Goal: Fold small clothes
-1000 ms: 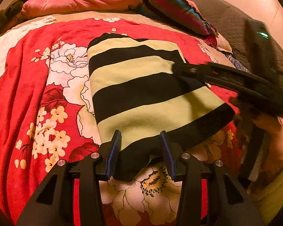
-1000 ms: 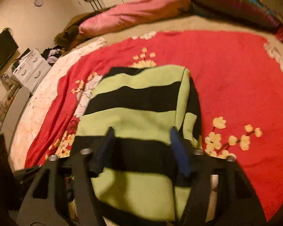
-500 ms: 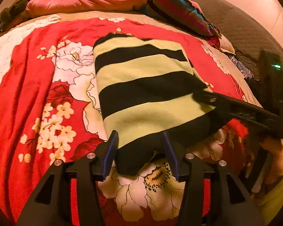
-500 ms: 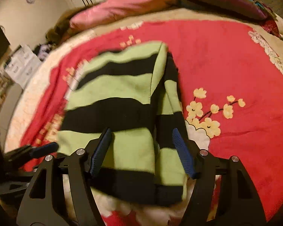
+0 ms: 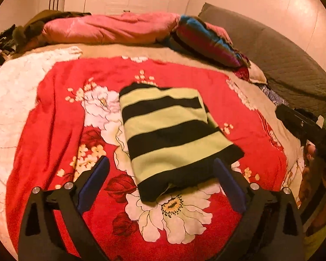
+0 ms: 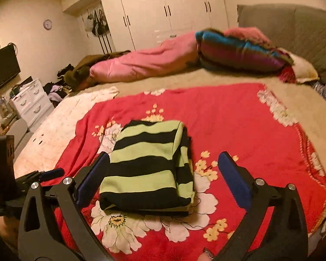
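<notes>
A small garment with green and black stripes lies folded on the red floral blanket. My left gripper hangs above its near black hem; the jaws are opening wide and the pads touch nothing. In the right wrist view the same striped garment lies flat, a folded layer showing along its right side. My right gripper hovers above its near end, jaws opening wide, clear of the cloth. The left gripper shows at that view's left edge.
A pink duvet and a striped multicoloured blanket lie along the far side of the bed. A grey headboard stands at the right. White wardrobes, a drawer unit and a dark screen stand beyond.
Both grippers let go of the striped garment's near edge, spread wide and rose away from it. The garment now lies free on the blanket.
</notes>
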A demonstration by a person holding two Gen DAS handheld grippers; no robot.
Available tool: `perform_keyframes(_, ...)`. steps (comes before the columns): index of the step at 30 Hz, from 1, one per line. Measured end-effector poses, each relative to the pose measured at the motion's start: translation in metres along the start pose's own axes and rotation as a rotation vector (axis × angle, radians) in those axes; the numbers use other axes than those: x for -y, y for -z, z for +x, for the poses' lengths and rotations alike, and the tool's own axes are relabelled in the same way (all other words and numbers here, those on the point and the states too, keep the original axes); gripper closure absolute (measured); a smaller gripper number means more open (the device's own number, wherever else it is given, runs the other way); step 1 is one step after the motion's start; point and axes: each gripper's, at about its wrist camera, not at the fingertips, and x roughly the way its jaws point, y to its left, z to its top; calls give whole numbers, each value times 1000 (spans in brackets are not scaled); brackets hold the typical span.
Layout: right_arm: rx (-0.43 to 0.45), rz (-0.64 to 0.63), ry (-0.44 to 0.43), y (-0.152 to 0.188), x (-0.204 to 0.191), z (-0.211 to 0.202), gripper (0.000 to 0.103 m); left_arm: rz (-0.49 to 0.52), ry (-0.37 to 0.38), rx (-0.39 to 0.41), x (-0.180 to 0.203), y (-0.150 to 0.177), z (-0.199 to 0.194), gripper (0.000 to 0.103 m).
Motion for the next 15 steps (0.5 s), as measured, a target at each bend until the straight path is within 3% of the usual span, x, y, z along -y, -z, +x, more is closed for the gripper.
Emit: perform_keyframes(15,26,-38,31,11,-11,-33,9,-8,-63,72,-2,-1,-45,4)
